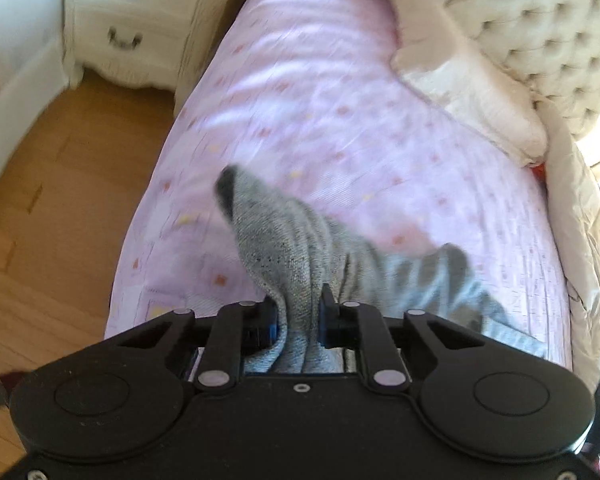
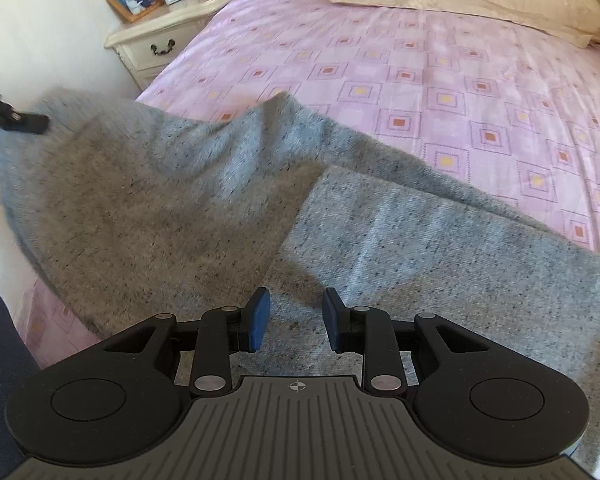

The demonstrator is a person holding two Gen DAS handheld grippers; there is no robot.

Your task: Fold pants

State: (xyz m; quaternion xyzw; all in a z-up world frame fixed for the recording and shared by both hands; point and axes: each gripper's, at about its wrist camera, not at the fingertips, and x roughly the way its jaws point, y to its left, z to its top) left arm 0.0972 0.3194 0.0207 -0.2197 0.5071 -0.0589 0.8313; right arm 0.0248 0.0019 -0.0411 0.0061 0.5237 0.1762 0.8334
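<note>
Grey pants (image 2: pixel 204 184) lie spread across the lower half of the frame on a pink patterned bed (image 2: pixel 440 92). The left tongs (image 1: pixel 300 312) pinch a bunched fold of the pants. The right tongs (image 2: pixel 296 316) hang spread above the fabric, gripping nothing.

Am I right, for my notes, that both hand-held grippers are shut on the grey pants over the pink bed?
Not quite: only the left hand-held gripper is shut on the grey pants. The right wrist view shows the right hand-held gripper open above them, over the pink bed.
</note>
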